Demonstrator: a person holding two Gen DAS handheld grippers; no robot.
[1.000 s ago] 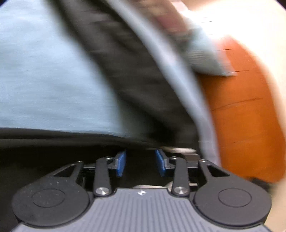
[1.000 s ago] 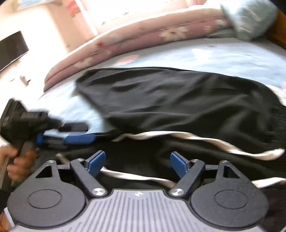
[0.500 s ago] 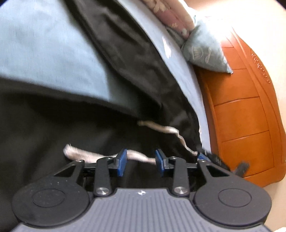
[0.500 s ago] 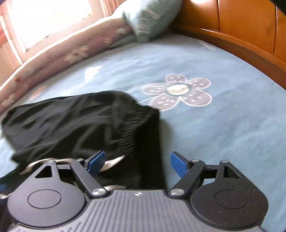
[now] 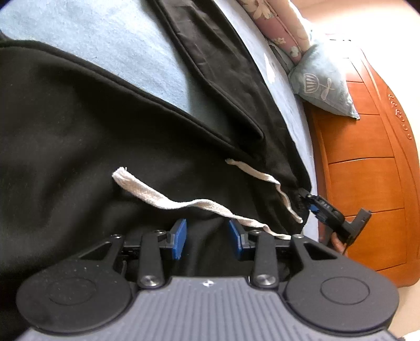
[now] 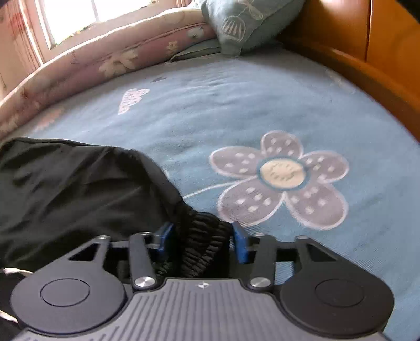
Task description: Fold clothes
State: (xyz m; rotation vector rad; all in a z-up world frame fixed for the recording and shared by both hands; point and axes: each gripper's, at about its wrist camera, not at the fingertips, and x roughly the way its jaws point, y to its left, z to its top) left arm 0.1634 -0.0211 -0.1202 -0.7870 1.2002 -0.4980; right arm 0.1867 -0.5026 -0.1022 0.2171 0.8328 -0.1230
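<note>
While left tool [image 5: 207,240] gapes over black trousers [image 5: 78,157], drawstring [image 5: 183,204] visible, right tool [image 6: 200,241] closing around waistband [image 6: 204,246]

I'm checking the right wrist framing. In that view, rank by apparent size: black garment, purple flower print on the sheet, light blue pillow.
1. Black fabric garment.
2. Purple flower print, nearer the camera.
3. Light blue pillow, farther and cropped, so unsure.
</note>
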